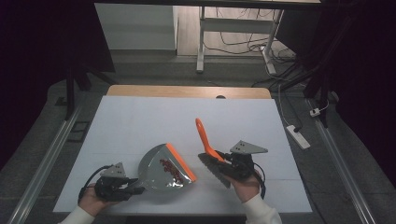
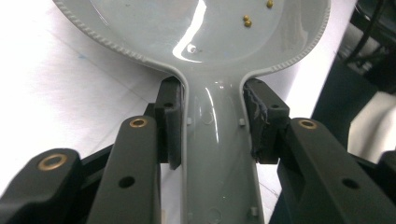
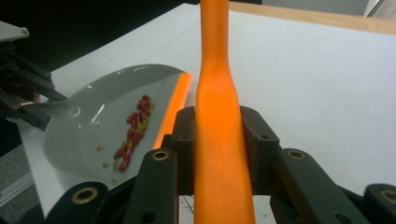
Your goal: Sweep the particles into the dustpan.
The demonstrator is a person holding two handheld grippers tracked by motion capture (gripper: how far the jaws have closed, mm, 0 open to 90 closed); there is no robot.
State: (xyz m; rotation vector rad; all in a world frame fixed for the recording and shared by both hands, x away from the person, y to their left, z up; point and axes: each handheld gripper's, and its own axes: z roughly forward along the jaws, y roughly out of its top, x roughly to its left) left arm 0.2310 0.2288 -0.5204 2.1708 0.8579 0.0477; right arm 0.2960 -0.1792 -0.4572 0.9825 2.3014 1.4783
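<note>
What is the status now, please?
Left tongs shut on dustpan handle. Right tongs shut on orange brush handle. Red bits in dustpan. Nothing between.

We see a white sheet point(image 1: 140, 126) covering most of a wooden table point(image 1: 187, 91), whose bare far edge shows as a tan strip. Beyond it lies a grey floor point(image 1: 154, 70), and farther back stands a white desk frame point(image 1: 201, 42) with loose black cables point(image 1: 243, 44) under it. A white power strip point(image 1: 298, 136) lies on the floor to the right. Metal rails point(image 1: 44, 168) run along both sides. The room's edges are dark.
</note>
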